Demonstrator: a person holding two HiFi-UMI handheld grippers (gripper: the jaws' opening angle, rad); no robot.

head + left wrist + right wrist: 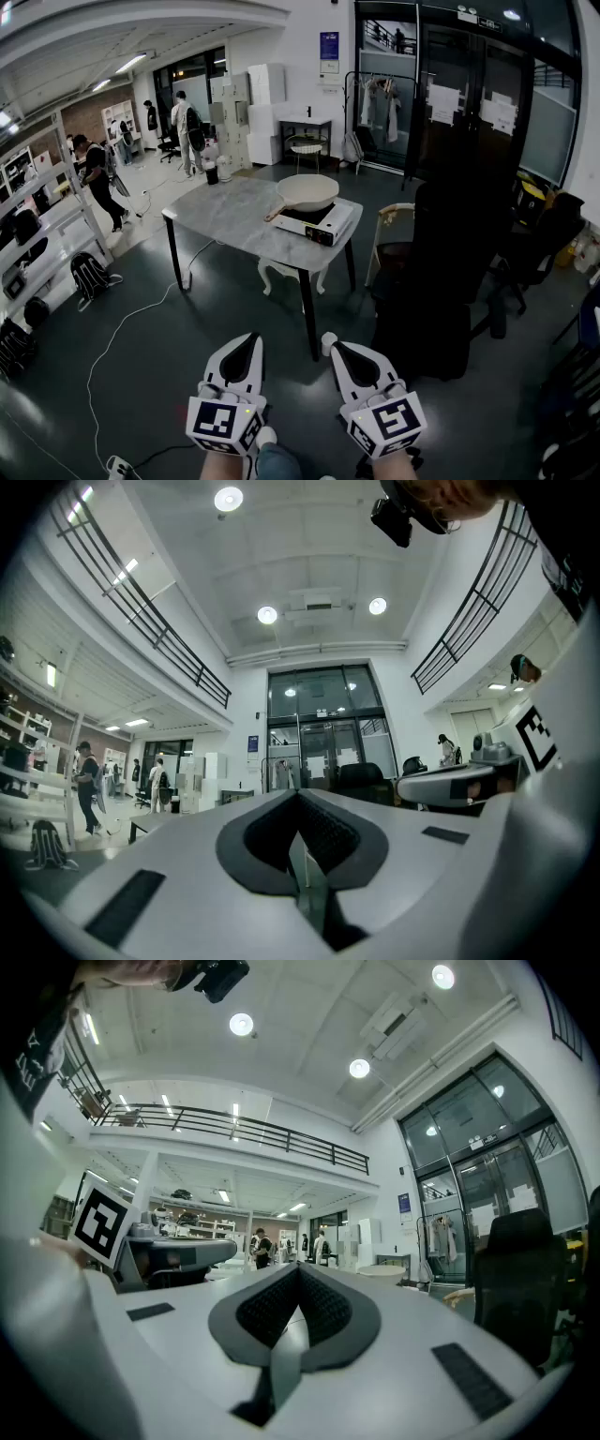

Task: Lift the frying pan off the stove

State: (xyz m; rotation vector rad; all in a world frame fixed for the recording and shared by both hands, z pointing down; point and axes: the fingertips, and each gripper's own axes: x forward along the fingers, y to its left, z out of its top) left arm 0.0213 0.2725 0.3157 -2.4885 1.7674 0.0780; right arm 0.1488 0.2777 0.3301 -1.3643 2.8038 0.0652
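With left gripper (pixel 246 342) and right gripper (pixel 347 352) jaws together and empty, the rigid, probably heavy frying pan (pixel 307 192) at upper centre is best taken by its handle (pixel 274 215).

White hand-held grippers (pixel 253 337) (pixel 339 347), black pads (pixel 239 361), marker cubes (pixel 223 419)

Grey marble-look table (pixel 225 211) on thin black legs stands on a dark floor (pixel 141 375). Only one thing sits directly on the top: a flat white-and-black stove (pixel 323 226), at the right end near the front edge. The stove carries a cream frying pan (pixel 307 192), handle pointing left over the tabletop. White stool (pixel 291 274) on the floor under the table. Backpack (pixel 91 275) on the floor, well left.
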